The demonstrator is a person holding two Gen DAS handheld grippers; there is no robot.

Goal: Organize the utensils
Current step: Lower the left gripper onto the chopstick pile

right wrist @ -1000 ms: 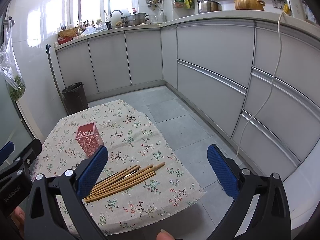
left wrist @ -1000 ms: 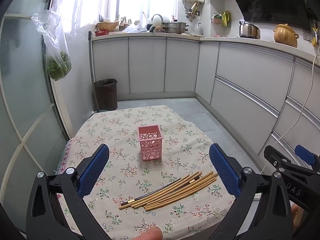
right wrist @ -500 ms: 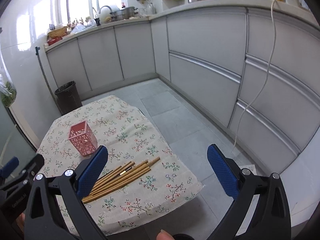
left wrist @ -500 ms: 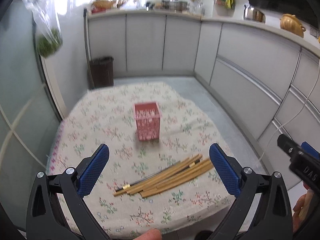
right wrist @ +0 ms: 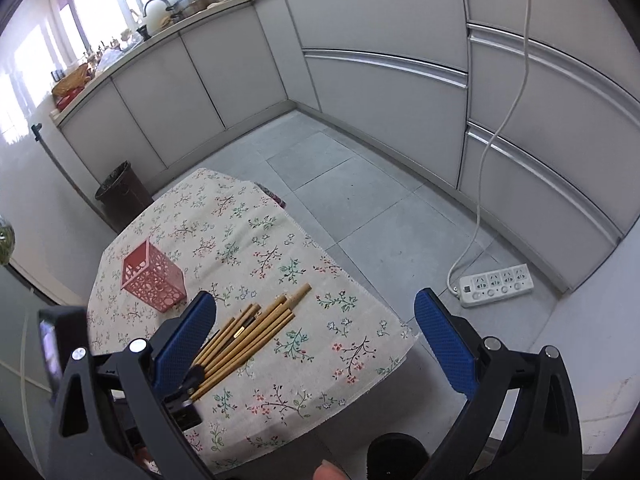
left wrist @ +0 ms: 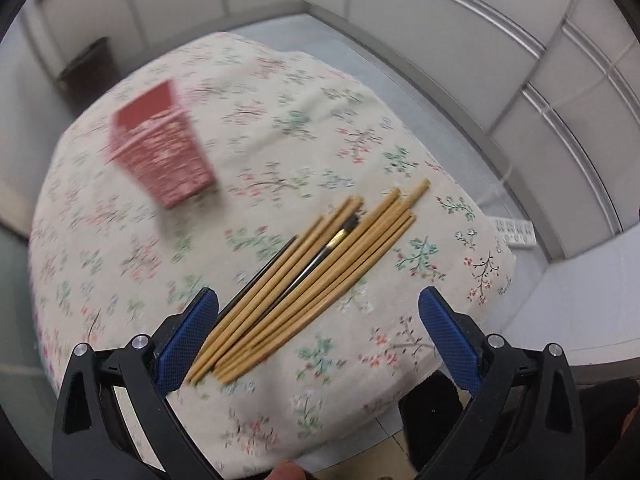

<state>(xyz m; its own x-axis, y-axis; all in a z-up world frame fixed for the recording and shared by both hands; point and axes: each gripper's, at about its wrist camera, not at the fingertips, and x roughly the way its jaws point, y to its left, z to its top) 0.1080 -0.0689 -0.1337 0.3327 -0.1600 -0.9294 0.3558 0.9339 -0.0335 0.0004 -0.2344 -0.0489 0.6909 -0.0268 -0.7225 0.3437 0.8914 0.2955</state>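
A bundle of several wooden chopsticks (left wrist: pixel 304 280) with a dark one among them lies on the floral tablecloth (left wrist: pixel 280 128), near its front edge. A pink perforated holder (left wrist: pixel 164 148) stands upright behind and to the left, blurred in the left wrist view. My left gripper (left wrist: pixel 318 336) is open and empty, low over the near ends of the chopsticks. My right gripper (right wrist: pixel 316 340) is open and empty, higher, above the table's front right part. The chopsticks (right wrist: pixel 248 336) and holder (right wrist: pixel 154 278) also show in the right wrist view, where part of the left gripper (right wrist: pixel 184 396) sits at the chopsticks' near ends.
The small table stands on a grey tiled floor (right wrist: pixel 360 200) between white kitchen cabinets (right wrist: pixel 380 80). A dark bin (right wrist: pixel 122 194) stands behind the table. A white power strip (right wrist: pixel 496 290) with a cord lies on the floor to the right.
Both grippers have tilted down and come closer to the table. The left gripper has dropped low over the chopsticks' near ends. The chopsticks and holder have not moved.
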